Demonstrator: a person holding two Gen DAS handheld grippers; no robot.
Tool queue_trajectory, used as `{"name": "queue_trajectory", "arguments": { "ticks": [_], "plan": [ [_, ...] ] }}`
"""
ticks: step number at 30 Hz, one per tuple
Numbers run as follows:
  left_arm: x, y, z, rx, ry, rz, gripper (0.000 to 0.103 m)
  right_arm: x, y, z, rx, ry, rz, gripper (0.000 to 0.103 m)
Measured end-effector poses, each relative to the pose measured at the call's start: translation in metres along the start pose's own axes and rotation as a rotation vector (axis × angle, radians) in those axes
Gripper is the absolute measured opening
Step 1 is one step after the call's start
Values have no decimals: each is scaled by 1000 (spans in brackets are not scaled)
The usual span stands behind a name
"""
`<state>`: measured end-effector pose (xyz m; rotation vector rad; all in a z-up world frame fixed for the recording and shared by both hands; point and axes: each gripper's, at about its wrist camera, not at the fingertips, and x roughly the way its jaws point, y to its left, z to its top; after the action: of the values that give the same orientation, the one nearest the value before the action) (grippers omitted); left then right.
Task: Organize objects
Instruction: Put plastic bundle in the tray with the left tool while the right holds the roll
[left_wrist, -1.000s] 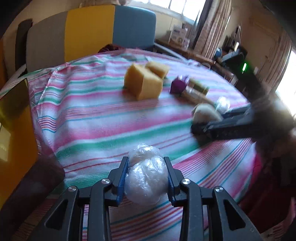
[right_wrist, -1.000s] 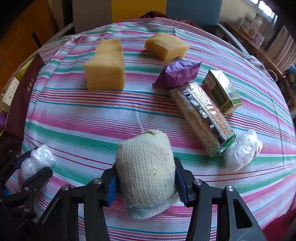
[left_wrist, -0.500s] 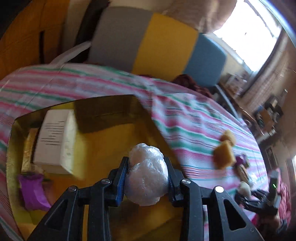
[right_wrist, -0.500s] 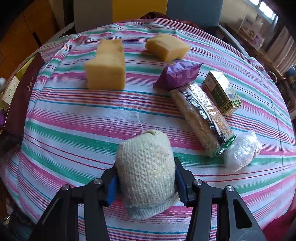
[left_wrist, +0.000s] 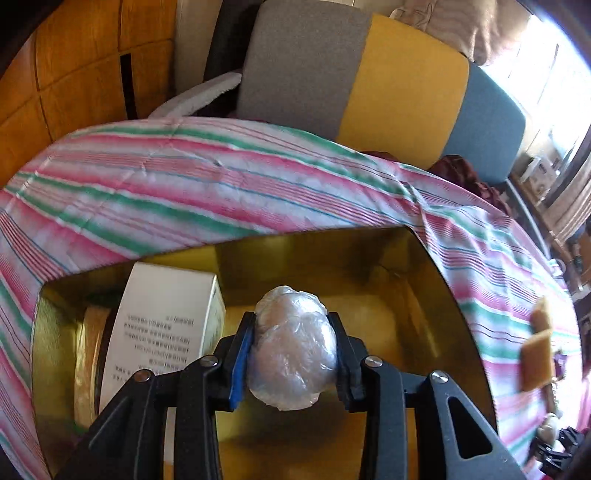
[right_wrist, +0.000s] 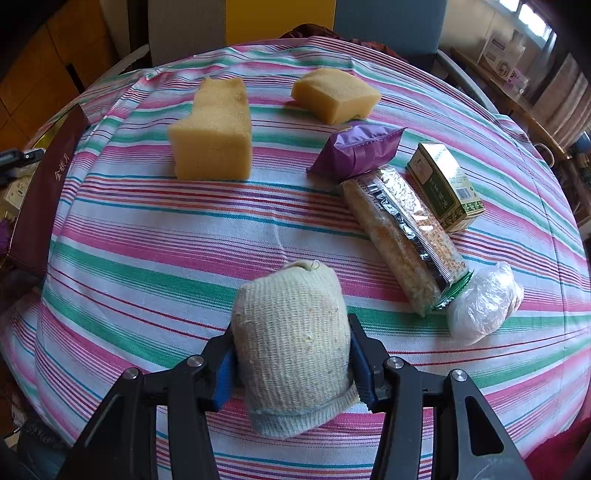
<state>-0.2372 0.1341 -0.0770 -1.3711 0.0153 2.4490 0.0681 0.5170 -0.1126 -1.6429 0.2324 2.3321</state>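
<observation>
Swung from the striped bench, left hand-held gripper (left_wrist: 293, 343), jaws opening around clear plastic-wrapped ball (left_wrist: 291, 347), hangs over gold-lined box (left_wrist: 424, 266); right hand-held gripper (right_wrist: 291, 354) clamps cream knitted bundle (right_wrist: 291, 343)

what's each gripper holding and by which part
Left gripper, jaws opening: plastic-wrapped ball, by its sides. Right gripper: knitted cloth bundle, by its lower sides.

Gold characters, "金" the first of them, run down the maroon box wall (right_wrist: 44, 188) at left of the right wrist view; other packaging print stays illegible.
</observation>
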Motion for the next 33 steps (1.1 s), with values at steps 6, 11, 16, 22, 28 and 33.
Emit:
{"name": "queue_trajectory", "arguments": {
  "ticks": [6,11,16,22,28,33],
  "plan": [
    [11,-2,11,12,16,52,48,1,0,1,-1,-1,0,53],
    [-1,4,9,-12,24,40,54,1,0,1,-1,-1,0,53],
    [-43,8,-5,3,-40,34,54,2,-3,3,-3,-1,-1,53],
    [-99,5,-52,36,-108,17,54,2,-4,5,-11,-4,-5,52],
    [-132,0,-102,40,-131,10,54,8,-7,9,-19,-7,-15,52],
    [-151,-4,-130,46,-154,14,54,9,-8,13,-28,-12,-30,51]
  ]
}}
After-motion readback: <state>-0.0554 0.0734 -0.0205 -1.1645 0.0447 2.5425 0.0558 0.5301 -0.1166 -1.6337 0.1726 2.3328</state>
